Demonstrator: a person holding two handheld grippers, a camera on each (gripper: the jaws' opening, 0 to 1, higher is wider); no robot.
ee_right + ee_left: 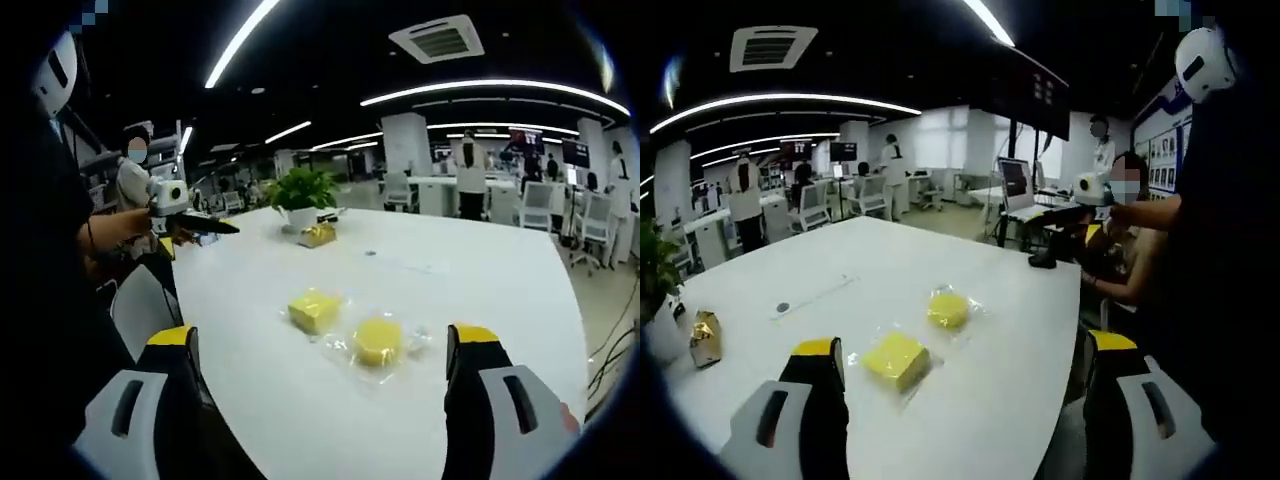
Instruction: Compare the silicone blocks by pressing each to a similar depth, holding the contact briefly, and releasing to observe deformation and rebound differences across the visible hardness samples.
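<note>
Holding left hand-held gripper (965,385) and right hand-held gripper (325,380) raised, jaws apart, empty. Square yellow silicone block (896,359) and round yellow silicone block (948,309) lying bagged, just beside each other, on white surface (990,400) for side-by-side pressing.

Square block (314,309) and round block (377,340) lie side by side on table (480,300); potted plant (303,193) stands at the far edge.

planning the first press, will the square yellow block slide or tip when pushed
The square yellow block looks low and flat, so tipping seems unlikely. It lies on a clear plastic wrapper on the smooth white table, so it may slide sideways.
</note>
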